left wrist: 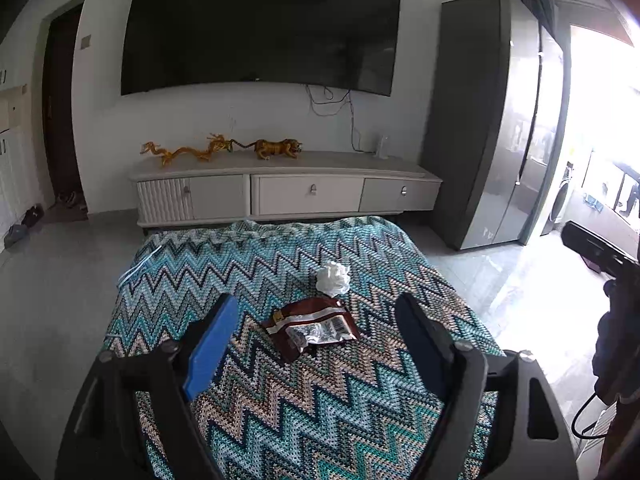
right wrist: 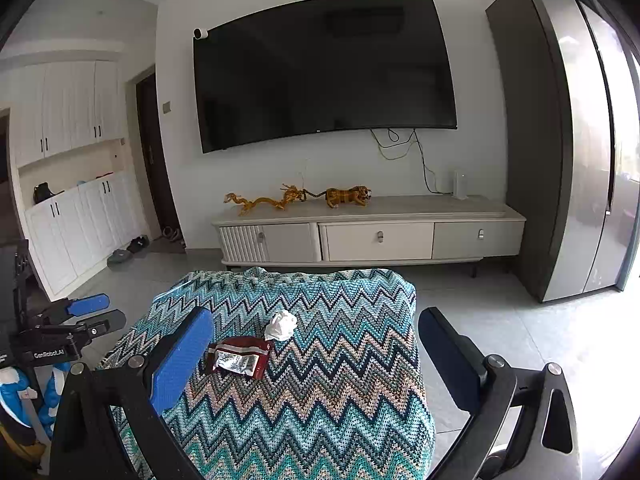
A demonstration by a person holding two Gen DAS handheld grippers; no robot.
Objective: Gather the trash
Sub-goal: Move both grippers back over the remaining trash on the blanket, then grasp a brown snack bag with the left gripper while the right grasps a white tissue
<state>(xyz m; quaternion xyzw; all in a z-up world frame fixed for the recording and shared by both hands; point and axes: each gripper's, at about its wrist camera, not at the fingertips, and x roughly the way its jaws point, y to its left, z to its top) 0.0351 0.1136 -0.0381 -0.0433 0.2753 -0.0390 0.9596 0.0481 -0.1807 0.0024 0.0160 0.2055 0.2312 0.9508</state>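
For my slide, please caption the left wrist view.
Open left claw above a brown wrapper and crumpled tissue on a zigzag blanket.

The left black two-finger gripper with blue pads (left wrist: 316,332) is level, its jaws spread wide, holding nothing. The right black blue-padded gripper (right wrist: 316,344) likewise gapes wide and empty, pointing forward.

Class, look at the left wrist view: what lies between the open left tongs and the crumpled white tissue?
The brown snack wrapper lies on the zigzag blanket, between the left tongs and the tissue, in the left wrist view.
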